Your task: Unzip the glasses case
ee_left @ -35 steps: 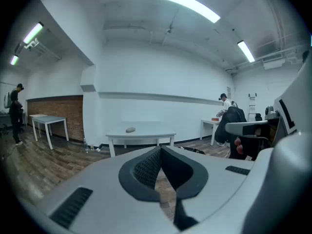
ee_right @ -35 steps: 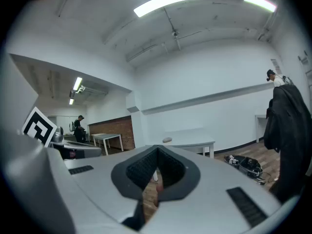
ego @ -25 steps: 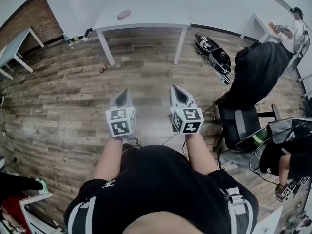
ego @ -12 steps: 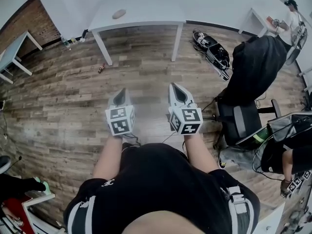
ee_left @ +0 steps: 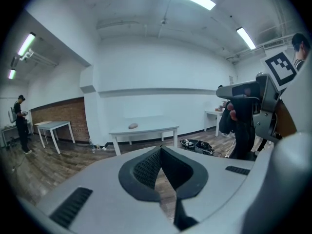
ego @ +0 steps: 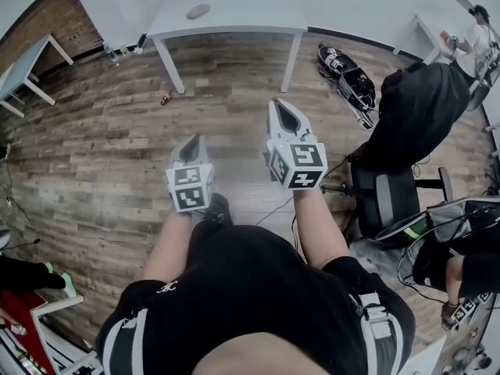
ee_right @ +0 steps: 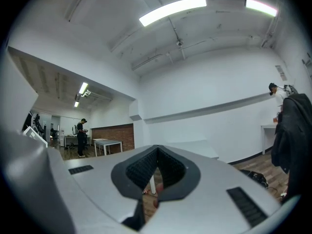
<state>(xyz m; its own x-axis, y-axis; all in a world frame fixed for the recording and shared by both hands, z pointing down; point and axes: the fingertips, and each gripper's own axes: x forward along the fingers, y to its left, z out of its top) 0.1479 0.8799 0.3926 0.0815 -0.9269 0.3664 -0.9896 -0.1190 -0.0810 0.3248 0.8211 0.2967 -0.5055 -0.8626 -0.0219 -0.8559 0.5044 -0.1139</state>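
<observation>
The glasses case [ego: 198, 11] is a small tan oval lying on a white table [ego: 234, 31] far ahead of me across the wood floor; it also shows in the left gripper view as the glasses case [ee_left: 133, 126] on the table [ee_left: 146, 130]. My left gripper [ego: 194, 138] is shut and empty, held in front of my body and tilted a little downward. My right gripper [ego: 279, 103] is also shut and empty, held higher and pointing level. Both are far from the table. In each gripper view the dark pads meet with nothing between them.
A black chair draped with a dark coat [ego: 412, 108] stands to my right, with a bag [ego: 349, 81] on the floor beyond it. Another desk [ego: 23, 73] is at far left. A small red item [ego: 166, 98] lies by the table leg. A person [ego: 476, 31] stands far right.
My right gripper has risen and pushed forward toward the table. The left gripper has drifted slightly down and back in the picture. Both stay shut.
</observation>
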